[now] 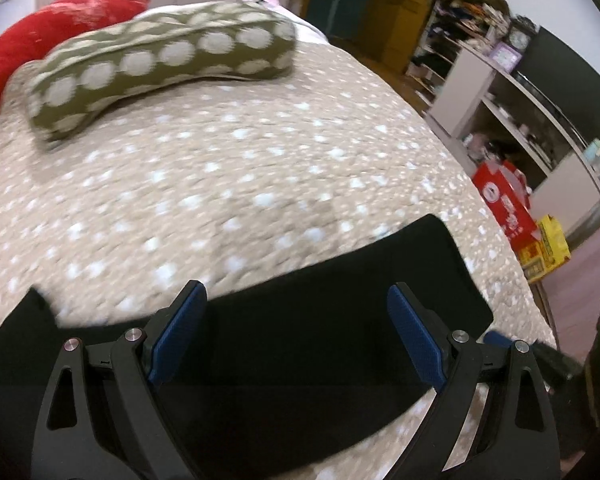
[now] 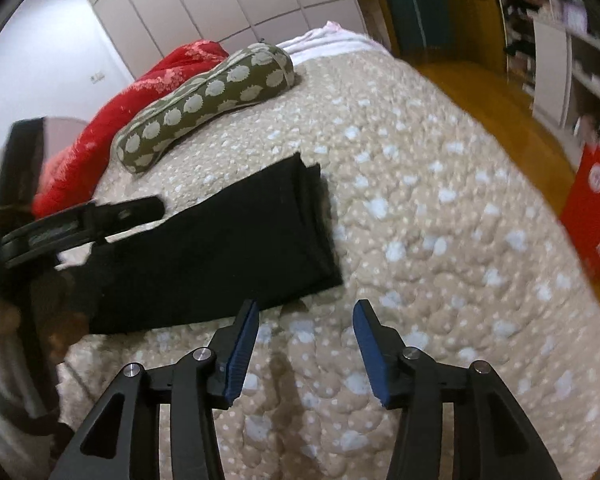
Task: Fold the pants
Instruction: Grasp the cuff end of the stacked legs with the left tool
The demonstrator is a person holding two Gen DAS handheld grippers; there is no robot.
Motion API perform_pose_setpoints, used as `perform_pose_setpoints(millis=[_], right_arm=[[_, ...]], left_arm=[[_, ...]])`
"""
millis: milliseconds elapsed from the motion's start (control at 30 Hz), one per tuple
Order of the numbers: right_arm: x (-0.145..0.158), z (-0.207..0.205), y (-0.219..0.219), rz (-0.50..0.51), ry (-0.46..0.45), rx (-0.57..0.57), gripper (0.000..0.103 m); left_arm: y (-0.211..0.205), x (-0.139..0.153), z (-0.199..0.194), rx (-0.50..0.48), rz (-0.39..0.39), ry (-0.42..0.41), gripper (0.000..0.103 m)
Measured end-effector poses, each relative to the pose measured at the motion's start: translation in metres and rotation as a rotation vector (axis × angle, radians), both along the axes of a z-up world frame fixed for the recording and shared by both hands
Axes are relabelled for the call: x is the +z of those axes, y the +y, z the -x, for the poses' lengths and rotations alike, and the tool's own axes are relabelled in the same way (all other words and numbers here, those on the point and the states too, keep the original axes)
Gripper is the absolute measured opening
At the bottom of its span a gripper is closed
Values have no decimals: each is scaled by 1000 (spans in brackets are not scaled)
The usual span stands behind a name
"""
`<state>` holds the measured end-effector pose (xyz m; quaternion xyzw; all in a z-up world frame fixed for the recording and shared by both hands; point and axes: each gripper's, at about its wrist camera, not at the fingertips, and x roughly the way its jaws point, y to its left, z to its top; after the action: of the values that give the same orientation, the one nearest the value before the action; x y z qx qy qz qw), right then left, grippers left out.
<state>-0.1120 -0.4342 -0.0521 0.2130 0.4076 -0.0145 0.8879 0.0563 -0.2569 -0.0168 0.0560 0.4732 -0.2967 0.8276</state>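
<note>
pants: black pants (image 2: 220, 248) lie flat on bed (image 2: 440, 220), already folded to a strip
left gripper (image 1: 296, 320): jaws wide, empty, over the pants
right gripper (image 2: 305, 334): jaws apart, empty, just beside the pants edge
step: between folds, judging by the layout
next: grab one end, fold onto the other

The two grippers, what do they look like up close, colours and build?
Both match: the left gripper and right gripper have black linkage arms with triangular cut-outs, round silver pivot pins, and flat blue ribbed pads on the fingers. No cables or markings show.
</note>
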Motion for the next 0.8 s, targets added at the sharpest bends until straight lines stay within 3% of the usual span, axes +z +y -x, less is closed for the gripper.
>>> perform_pose_setpoints(millis=[233,400,500,567,633,733,767,800], right_arm=[[-9,-14,-2,-131,-70,12,56],[-15,-27,3,-134,-107,30,56],[-18,-33,5,-148,-129,37,56],[-19,-35,5,-152,-136,35,54],[-19,-39,6,-149,-135,36,41],[-22,-43,1,-178,-136,24,21],[-21,-44,-1,-192,-142,21,19],[-20,-44,-2,-195,-150,19,16]], left_arm=[[-52,-11,-21,-130,-34,43,92],[-93,-27,-20,-259,-82,102,92],[-107,-30,-16,-301,-108,88,92],[-115,-31,-17,-325,-107,101,92],[-120,-33,-17,-341,-107,99,92],[-129,-35,-8,-370,-136,38,75],[-130,-34,-6,-375,-136,24,66],[-130,-31,-5,-386,-127,20,47]])
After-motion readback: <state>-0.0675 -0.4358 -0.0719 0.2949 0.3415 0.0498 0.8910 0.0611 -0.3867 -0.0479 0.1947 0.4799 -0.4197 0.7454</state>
